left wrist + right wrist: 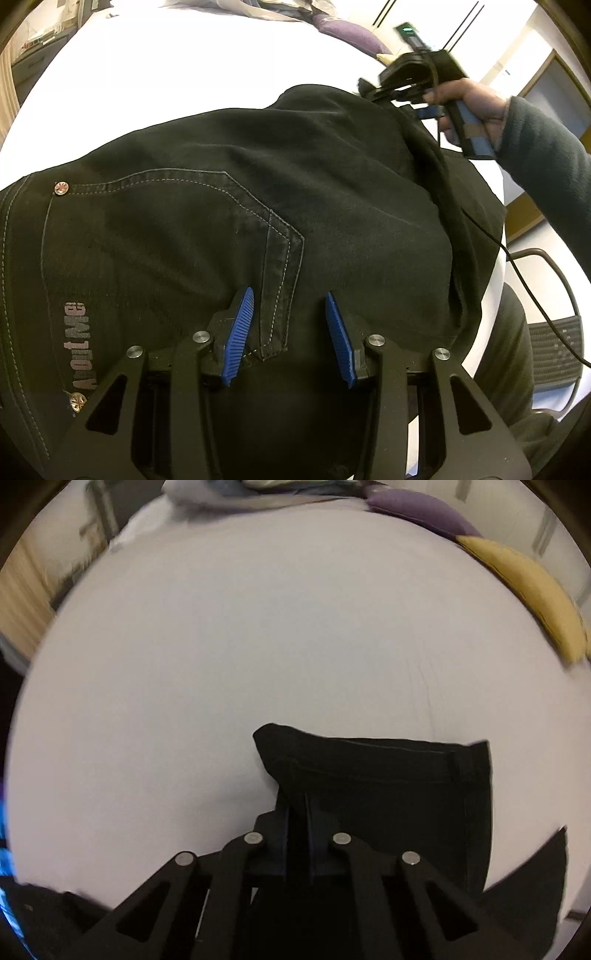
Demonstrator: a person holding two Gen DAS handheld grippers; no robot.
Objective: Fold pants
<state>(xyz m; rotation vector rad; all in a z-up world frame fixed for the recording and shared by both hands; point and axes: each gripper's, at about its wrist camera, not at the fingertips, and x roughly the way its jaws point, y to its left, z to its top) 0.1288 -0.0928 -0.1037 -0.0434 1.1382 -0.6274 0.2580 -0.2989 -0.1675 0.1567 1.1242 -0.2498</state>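
Black jeans point(229, 206) lie on a white bed sheet point(177, 66), seat side up, with a stitched back pocket and a printed logo. My left gripper point(290, 299) is open just above the pocket, holding nothing. My right gripper point(296, 805) is shut on a folded edge of the black jeans point(388, 775) and holds it lifted over the sheet. In the left wrist view the right gripper point(365, 90) sits at the far edge of the jeans, held by a hand.
A purple cushion point(417, 507) and a yellow cushion point(532, 587) lie at the bed's far right. A heap of clothes point(266, 489) is at the far edge. A cable point(517, 266) and a mesh chair point(554, 347) are at the right.
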